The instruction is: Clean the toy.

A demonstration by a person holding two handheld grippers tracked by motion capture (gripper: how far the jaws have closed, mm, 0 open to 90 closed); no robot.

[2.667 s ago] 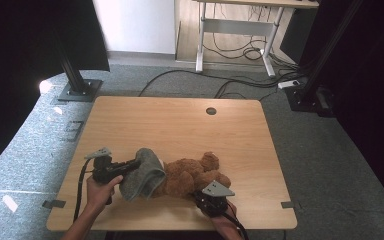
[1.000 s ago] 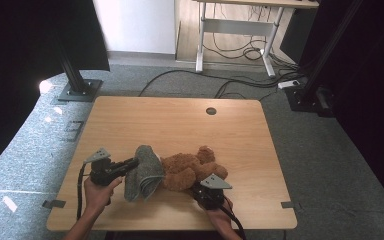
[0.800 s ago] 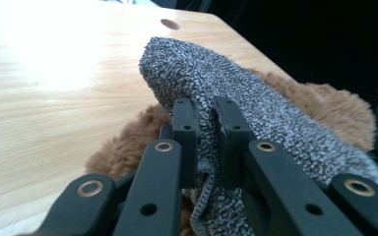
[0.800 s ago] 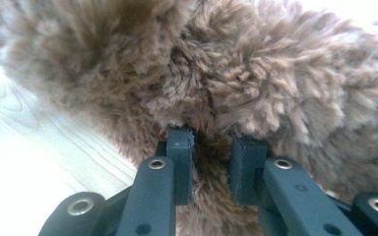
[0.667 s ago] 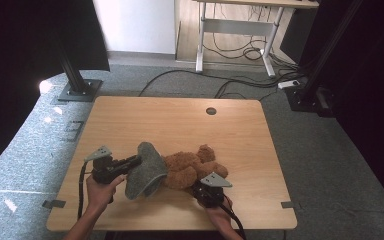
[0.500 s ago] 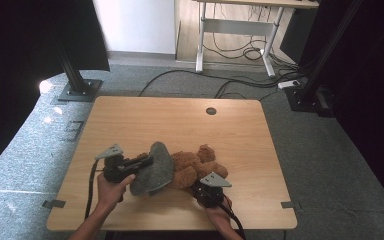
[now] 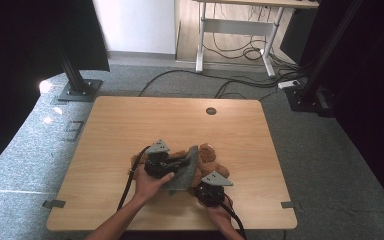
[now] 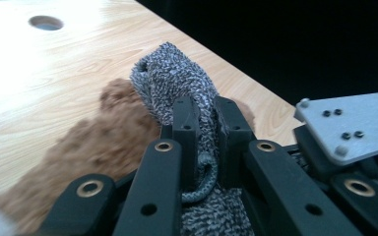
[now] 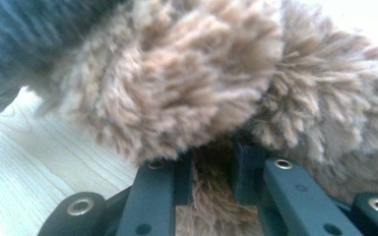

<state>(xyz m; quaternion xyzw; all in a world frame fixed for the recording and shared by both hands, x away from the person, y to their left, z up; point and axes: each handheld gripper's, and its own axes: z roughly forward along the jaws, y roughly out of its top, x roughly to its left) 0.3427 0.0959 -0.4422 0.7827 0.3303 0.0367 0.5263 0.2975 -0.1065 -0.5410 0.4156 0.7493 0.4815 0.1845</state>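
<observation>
Cloth (image 8: 177,83): grey-and-white speckled knit. Teddy bear (image 9: 187,88): fuzzy tan-brown, darker patches. Tabletop (image 7: 130,125): light wood grain. Both claws black, left claw (image 8: 207,128), right claw (image 9: 211,172), brass-coloured rivets.

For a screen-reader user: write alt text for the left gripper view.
The left gripper has its two black fingers shut on a fold of grey knitted cloth, held above a brown plush toy on a light wooden table. The table's round hole shows top left, and a grey plate of the other gripper at right.
</observation>
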